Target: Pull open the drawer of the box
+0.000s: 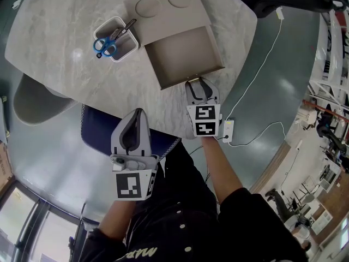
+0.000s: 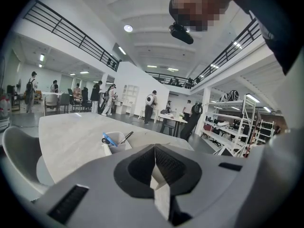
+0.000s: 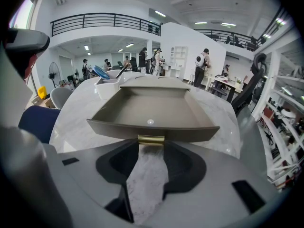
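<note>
The tan box lies on the marble table, and its drawer stands pulled out toward me, with nothing in it. In the right gripper view the drawer fills the middle, with its small brass handle at the front edge. My right gripper sits at that edge with its two pads closed against the handle's ends; the head view shows that gripper touching the drawer's front. My left gripper hangs off the table near my lap, and its jaws are shut on nothing.
A white cup holding blue scissors and a pen stands just left of the box. A blue chair and a grey chair are tucked at the table's near edge. A white plug box with its cable lies on the floor.
</note>
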Demonstrator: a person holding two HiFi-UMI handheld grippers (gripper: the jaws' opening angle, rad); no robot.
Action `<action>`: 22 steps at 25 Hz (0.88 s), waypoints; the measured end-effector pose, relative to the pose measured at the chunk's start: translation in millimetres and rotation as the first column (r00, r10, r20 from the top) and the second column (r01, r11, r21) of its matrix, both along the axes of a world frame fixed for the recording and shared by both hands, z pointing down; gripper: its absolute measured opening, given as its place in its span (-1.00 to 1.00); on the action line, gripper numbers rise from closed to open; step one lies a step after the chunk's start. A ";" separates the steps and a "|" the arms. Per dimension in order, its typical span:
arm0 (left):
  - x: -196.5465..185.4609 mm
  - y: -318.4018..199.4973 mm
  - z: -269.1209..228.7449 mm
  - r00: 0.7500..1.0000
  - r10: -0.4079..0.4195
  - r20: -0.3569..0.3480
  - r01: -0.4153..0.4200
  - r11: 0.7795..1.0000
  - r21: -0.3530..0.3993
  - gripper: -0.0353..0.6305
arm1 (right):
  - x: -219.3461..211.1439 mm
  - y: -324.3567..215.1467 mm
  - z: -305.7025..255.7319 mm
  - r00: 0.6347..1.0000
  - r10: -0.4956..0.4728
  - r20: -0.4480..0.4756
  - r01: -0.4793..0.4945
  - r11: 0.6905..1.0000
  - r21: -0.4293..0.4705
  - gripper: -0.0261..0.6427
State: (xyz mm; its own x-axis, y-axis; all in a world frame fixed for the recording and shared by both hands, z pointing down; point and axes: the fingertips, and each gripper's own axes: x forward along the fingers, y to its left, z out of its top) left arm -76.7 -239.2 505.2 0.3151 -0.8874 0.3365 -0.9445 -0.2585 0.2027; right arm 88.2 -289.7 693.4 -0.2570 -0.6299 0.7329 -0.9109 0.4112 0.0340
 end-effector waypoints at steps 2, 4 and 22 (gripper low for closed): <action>-0.5 -0.5 -2.9 1.000 0.001 0.004 -0.001 1.000 0.015 -0.85 | 0.7 -0.7 0.7 1.000 0.009 0.010 -0.009 1.000 0.001 -0.43; -1.1 -0.9 -6.2 1.000 0.001 0.007 -0.001 1.000 0.028 -0.85 | 2.6 -0.6 2.3 0.999 0.024 0.026 -0.023 1.000 -0.008 -0.39; 6.5 8.8 -95.8 1.000 0.024 0.018 -0.027 0.985 0.169 -0.85 | 3.2 -17.6 -186.9 0.982 0.013 0.190 -0.068 0.957 0.283 -0.93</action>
